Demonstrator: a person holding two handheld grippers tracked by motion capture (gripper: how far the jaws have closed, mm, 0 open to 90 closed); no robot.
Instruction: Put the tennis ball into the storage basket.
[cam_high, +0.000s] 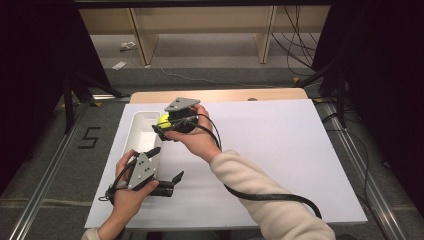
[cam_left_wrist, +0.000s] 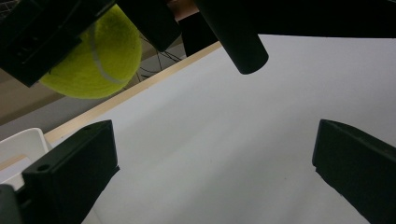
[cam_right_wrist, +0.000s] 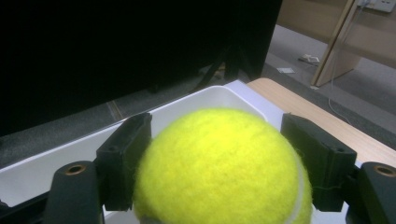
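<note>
**Op:** Tennis ball status, high view first: it sits clamped in my right gripper, held over the far end of the white bin. That bin lies along the left edge of the white board. My left gripper rests low near the bin's near end, nothing in it.

**Eng:** Grip solid?

**Op:** Looks so. Left gripper view: ball hangs up top left, pinched between the other gripper's jaws, clear of the board. The left gripper itself stands wide, only bare board between its jaws. A corner of the bin shows at left.

**Eng:** And the close-up?

**Op:** Right gripper view: ball fills the gap of the right gripper, one pad on each flank, about at the widest girth. Bin lies right behind and below it.

**Eng:** Handling notes?

**Op:** My read: light, springy, fuzzy felt gives decent friction, so little slip risk. Not fragile. It squashes a bit, so jaws never fully close on it. Hold across the middle as now; off-centre pads could squirt it out. Round, so it will likely bounce or roll once dropped; the bin walls should catch it.

**Eng:** Fine.
</note>
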